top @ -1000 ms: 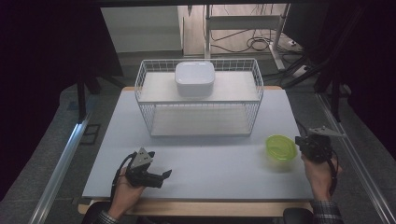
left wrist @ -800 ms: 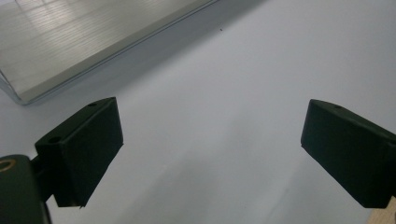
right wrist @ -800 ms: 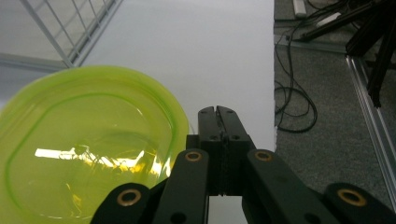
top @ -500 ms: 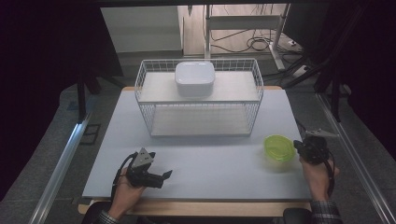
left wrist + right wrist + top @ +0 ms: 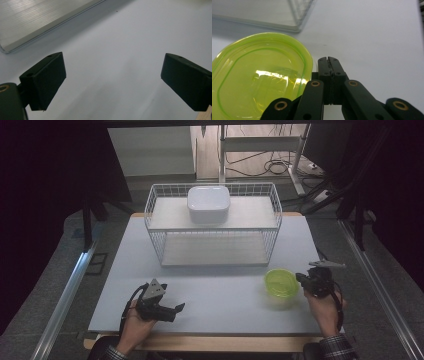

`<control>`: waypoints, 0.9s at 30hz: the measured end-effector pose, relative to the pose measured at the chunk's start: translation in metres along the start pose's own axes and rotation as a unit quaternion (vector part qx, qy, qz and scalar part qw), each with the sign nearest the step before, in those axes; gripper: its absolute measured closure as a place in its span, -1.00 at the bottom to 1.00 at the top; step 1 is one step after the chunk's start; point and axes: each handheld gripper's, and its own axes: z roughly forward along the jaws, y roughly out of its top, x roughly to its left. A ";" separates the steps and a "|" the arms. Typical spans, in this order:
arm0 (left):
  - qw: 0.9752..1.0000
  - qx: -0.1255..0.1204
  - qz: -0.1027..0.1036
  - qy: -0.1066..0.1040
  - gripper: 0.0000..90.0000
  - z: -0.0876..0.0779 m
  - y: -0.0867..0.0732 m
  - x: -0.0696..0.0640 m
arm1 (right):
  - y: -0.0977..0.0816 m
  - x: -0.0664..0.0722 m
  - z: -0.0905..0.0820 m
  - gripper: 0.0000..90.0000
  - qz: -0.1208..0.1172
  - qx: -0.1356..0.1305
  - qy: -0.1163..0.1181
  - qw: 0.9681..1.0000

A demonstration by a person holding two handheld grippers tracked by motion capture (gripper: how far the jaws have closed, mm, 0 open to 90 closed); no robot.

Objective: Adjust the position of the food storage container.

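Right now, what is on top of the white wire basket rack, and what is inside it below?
A white square lidded container rests on the white wire basket rack, on its upper shelf. The lower shelf looks bare through the wires. What the opaque container holds is hidden.

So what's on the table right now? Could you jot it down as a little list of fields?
Table: pale, flat top
Rack: white wire, two shelves, at the far side
Box: white, on the rack's top shelf
Bowl: clear green, near the right edge
Right tongs: shut, just beside the bowl's rim, holding nothing
Left tongs: open over bare table, holding nothing
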 end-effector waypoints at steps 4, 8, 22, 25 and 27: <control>1.000 0.000 0.000 0.000 -0.87 0.000 0.000 0.000 | 0.001 0.014 0.003 0.99 -0.009 0.004 0.016 1.000; 1.000 0.000 0.002 0.001 -0.87 0.000 0.000 0.000 | 0.003 0.030 0.005 0.98 -0.034 0.006 0.021 0.999; 1.000 0.004 0.003 0.002 -0.87 0.000 0.000 -0.001 | -0.017 0.025 -0.008 0.98 -0.034 0.048 0.031 0.998; 1.000 0.005 0.005 0.002 -0.87 0.000 0.000 -0.001 | -0.022 0.026 -0.006 0.98 -0.032 0.061 0.046 0.997; 1.000 0.006 0.005 0.003 -0.87 0.001 0.000 -0.001 | -0.023 0.027 -0.006 0.98 -0.031 0.063 0.052 0.996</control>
